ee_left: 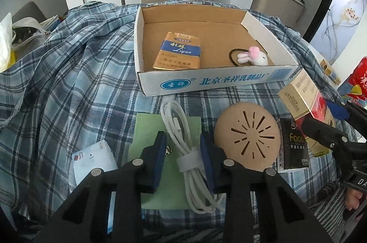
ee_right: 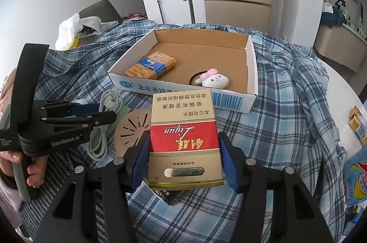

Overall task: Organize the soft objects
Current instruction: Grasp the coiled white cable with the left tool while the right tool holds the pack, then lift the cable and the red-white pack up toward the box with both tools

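A shallow cardboard box (ee_left: 206,82) (ee_right: 250,73) stands on a blue plaid cloth. Inside lie an orange-and-blue cigarette pack (ee_left: 179,52) (ee_right: 151,65) and a bunny hair tie (ee_left: 252,57) (ee_right: 212,80). My right gripper (ee_right: 184,151) is shut on a red-and-gold cigarette pack (ee_right: 183,139) (ee_left: 305,98), held above the cloth just short of the box. My left gripper (ee_left: 183,146) (ee_right: 107,115) is open, its fingers on either side of a coiled white cable (ee_left: 183,144) (ee_right: 101,139) lying on a green pad (ee_left: 146,135).
A round tan perforated disc (ee_left: 247,135) (ee_right: 133,130) and a black sachet (ee_left: 293,146) lie right of the cable. A white packet (ee_left: 94,160) lies at left. More packs (ee_right: 357,128) and a blue-red bag (ee_right: 357,178) sit at the right edge.
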`<move>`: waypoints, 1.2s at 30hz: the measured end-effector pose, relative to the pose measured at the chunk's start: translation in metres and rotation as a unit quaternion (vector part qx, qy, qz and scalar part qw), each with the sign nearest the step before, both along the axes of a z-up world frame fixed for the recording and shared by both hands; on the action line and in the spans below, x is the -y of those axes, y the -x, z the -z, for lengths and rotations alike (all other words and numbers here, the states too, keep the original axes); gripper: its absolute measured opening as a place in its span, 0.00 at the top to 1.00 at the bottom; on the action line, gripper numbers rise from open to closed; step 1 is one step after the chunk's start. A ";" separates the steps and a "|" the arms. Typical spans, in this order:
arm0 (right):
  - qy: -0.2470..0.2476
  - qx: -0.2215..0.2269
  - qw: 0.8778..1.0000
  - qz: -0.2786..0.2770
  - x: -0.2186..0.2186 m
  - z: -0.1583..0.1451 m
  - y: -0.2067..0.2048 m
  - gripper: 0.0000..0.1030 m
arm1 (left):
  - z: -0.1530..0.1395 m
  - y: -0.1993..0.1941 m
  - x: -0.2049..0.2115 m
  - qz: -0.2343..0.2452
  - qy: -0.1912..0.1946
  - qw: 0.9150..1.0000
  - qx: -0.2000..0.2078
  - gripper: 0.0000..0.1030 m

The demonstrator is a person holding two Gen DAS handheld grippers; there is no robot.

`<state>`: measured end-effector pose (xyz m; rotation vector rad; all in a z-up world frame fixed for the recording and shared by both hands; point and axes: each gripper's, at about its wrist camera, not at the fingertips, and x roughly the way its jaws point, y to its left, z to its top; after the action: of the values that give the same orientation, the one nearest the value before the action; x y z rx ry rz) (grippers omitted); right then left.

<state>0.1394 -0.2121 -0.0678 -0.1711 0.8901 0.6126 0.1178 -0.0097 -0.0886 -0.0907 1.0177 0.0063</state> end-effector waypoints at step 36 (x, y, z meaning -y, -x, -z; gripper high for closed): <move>-0.113 0.303 0.944 0.072 0.024 -0.069 0.062 0.46 | -0.104 0.106 0.034 0.075 -0.047 0.907 0.412 0.82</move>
<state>0.0779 -0.2365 0.0010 -0.0766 0.2295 0.4796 0.0114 -0.0440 0.0151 0.0736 0.1710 -0.1148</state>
